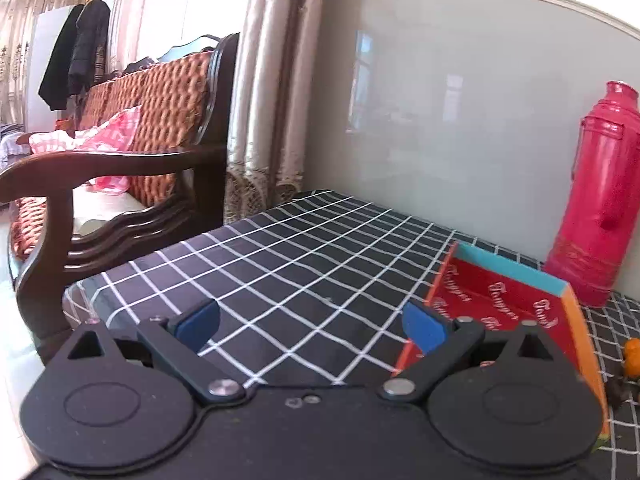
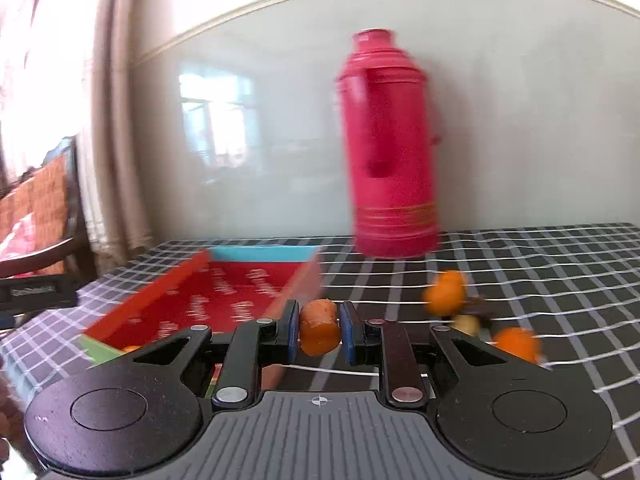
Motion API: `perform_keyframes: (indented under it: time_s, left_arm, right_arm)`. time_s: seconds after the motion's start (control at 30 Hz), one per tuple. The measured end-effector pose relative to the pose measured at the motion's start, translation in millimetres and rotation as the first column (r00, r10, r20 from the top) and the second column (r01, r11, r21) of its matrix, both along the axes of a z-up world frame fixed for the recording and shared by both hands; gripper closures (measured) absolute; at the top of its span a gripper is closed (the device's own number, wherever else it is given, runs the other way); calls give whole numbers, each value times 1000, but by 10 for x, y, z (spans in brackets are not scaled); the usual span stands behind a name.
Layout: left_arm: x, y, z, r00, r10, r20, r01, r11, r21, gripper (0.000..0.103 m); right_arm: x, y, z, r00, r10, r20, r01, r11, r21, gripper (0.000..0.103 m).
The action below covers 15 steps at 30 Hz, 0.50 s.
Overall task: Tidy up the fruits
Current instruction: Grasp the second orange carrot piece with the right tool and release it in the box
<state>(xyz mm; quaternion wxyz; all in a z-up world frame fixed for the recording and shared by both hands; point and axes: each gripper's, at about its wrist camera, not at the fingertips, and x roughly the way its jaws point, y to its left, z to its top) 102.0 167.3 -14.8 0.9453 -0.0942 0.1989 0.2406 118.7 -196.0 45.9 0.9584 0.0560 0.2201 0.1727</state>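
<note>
My right gripper (image 2: 320, 330) is shut on an orange carrot piece (image 2: 319, 333), held just right of the red tray (image 2: 224, 300) with a blue far wall. Orange fruits (image 2: 446, 292) (image 2: 516, 344) and a small pale piece (image 2: 466, 323) lie on the checked cloth to the right, blurred. A bit of orange shows at the tray's near corner (image 2: 130, 348). My left gripper (image 1: 312, 326) is open and empty above the black checked cloth (image 1: 304, 256), left of the same tray (image 1: 500, 300). One orange fruit (image 1: 633, 358) shows at the right edge.
A tall pink thermos (image 2: 390, 148) stands behind the tray against the glossy wall; it also shows in the left wrist view (image 1: 596, 200). A wooden sofa (image 1: 120, 152) with orange cushions stands left of the table edge, with curtains (image 1: 272, 92) behind.
</note>
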Motion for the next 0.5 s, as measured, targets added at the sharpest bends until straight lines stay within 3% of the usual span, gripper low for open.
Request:
perform_keyframes:
  time_s: [0.27,0.37,0.5]
  left_arm:
    - [-100,227,-28,999,38,-14,-38,999,6,11]
    - [-112,266,-20,999,47,-13,-47,999,7,11]
    - [-110,289,-17,999,47,-11,-48,999,-4,11]
  right_arm:
    - [18,490,-103,993,115,-3,-115,992,-45,81]
    - [43,565,-164,995,99,-5,-100,992,-83,81]
    - [-11,550,-144,995,103,0,-103,993,-64,73]
